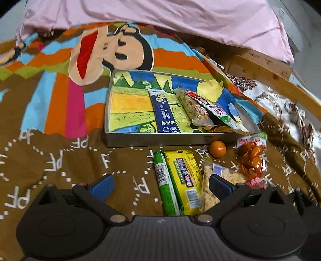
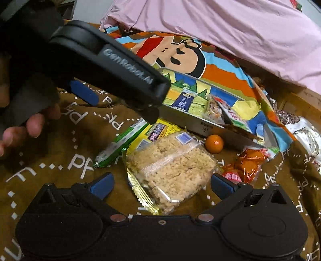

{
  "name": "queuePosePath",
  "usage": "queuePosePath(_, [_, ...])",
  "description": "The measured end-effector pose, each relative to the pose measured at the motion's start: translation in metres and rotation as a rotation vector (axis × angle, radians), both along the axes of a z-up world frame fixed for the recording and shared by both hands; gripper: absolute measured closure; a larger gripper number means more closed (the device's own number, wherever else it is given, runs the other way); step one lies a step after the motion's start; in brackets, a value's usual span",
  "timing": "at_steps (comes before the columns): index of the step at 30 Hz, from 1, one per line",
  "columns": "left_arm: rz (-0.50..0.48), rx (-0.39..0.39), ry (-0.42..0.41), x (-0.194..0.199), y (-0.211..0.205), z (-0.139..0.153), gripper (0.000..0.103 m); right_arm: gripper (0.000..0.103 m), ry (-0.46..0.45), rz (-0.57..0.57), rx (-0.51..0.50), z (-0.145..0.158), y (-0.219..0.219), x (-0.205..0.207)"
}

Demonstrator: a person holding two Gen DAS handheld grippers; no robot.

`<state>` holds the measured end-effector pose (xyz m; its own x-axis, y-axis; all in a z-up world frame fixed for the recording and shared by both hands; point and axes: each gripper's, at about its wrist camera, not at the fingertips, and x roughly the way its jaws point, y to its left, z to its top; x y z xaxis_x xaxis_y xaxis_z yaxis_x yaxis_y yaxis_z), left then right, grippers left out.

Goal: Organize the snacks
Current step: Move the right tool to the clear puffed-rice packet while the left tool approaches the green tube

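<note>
A metal tray [image 1: 152,139] [image 2: 186,120] with a cartoon lining holds a blue snack bar [image 1: 164,112], a nut bar [image 1: 193,106] and a red and green packet [image 1: 220,112]. In front of it on the bedspread lie a green sausage stick [image 1: 163,180] [image 2: 118,144], a yellow packet [image 1: 184,178] [image 2: 158,130], a clear-wrapped rice cake [image 2: 170,170] [image 1: 208,190], a small orange [image 1: 217,149] [image 2: 214,144] and an orange snack bag [image 1: 250,158] [image 2: 248,162]. My left gripper [image 1: 160,185] is open above the sausage and yellow packet. My right gripper [image 2: 160,185] is open around the rice cake.
A pink quilt [image 1: 160,18] lies bunched behind the tray. A wooden bed rail [image 1: 270,76] runs along the right. The left gripper's body [image 2: 112,66] and the hand holding it cross the upper left of the right wrist view.
</note>
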<state>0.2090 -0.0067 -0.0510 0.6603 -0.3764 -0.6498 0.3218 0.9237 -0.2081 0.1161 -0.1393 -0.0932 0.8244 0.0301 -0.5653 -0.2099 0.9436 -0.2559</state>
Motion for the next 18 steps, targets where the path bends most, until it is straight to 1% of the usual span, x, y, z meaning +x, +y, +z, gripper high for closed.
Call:
queuePosePath(3, [0.011,-0.044,0.041,0.01,0.002,-0.005,0.0,0.001,-0.03,-0.047,-0.035,0.0,-0.003,0.001])
queuePosePath(7, [0.016,-0.038,0.046,0.009,0.001,-0.007,0.001,0.001,-0.037,-0.125,-0.027,0.006,-0.018,0.002])
queuePosePath(11, [-0.003,-0.034,0.044,0.006,0.0,-0.005,0.001,0.001,-0.054,-0.206,-0.035,0.018,-0.038,-0.006])
queuePosePath(13, [-0.019,-0.033,0.045,0.005,0.0,-0.005,0.001,0.001,-0.029,-0.246,-0.014,0.022,-0.052,-0.009])
queuePosePath(15, [-0.03,-0.031,0.048,0.005,-0.001,-0.005,0.001,0.001,-0.007,-0.278,0.03,0.024,-0.062,-0.011])
queuePosePath(18, [-0.05,-0.026,0.05,0.005,0.0,-0.004,0.001,0.001,0.004,-0.274,0.079,0.027,-0.065,-0.012])
